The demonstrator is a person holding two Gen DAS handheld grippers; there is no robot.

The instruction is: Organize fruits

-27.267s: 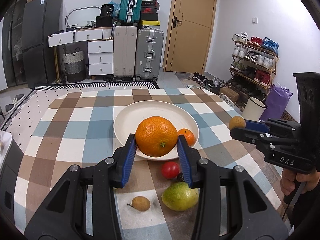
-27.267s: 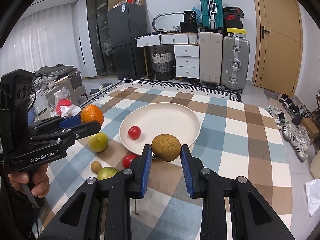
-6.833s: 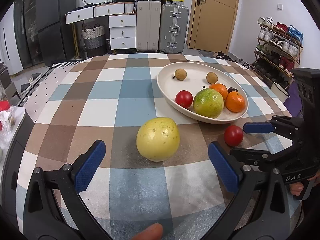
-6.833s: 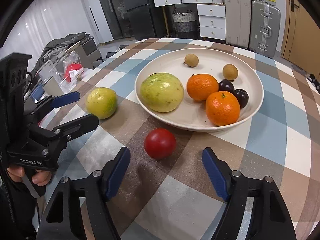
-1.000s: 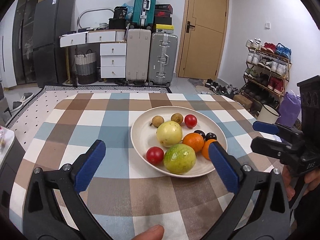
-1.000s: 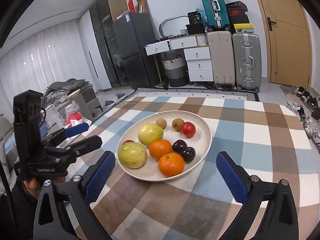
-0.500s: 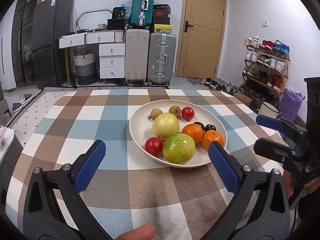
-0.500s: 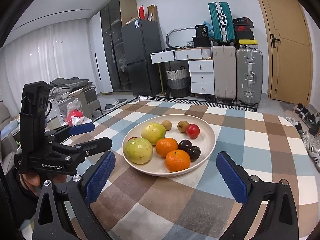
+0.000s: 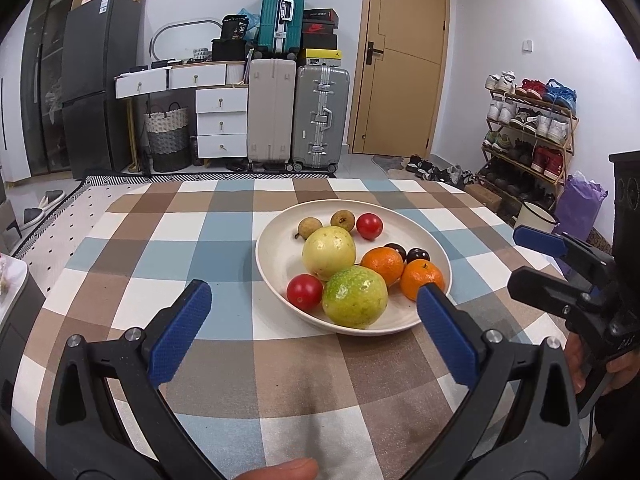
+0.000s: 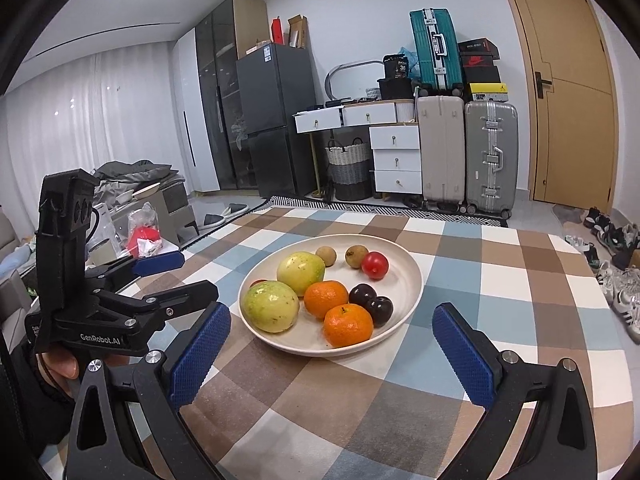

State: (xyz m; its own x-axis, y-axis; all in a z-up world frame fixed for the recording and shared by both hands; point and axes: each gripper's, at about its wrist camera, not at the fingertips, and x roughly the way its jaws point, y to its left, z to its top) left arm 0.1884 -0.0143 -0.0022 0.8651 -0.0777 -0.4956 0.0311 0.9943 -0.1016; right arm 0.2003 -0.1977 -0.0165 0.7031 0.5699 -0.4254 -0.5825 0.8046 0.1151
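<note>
A cream plate (image 9: 438,252) (image 10: 412,276) on the checked tablecloth holds all the fruit: a green guava (image 9: 355,297) (image 10: 272,306), a yellow guava (image 9: 329,251) (image 10: 301,273), two oranges (image 9: 422,279) (image 10: 348,325), two red tomatoes (image 9: 305,291) (image 10: 375,265), two dark plums (image 10: 370,300) and two brown longans (image 9: 343,221). My left gripper (image 9: 314,330) is open and empty, held back from the plate's near rim. My right gripper (image 10: 330,354) is open and empty, also short of the plate. Each gripper shows in the other's view, the right (image 9: 560,264) and the left (image 10: 160,276).
The checked tablecloth (image 9: 168,240) covers the table around the plate. Suitcases (image 9: 320,116), white drawers (image 9: 220,120) and a door stand beyond the far edge. A shoe rack (image 9: 528,128) is at the right, clutter (image 10: 144,236) at the left.
Both grippers have shifted slightly in relation to the plate over the last second. All fruit stays on the plate. Both stay open and empty.
</note>
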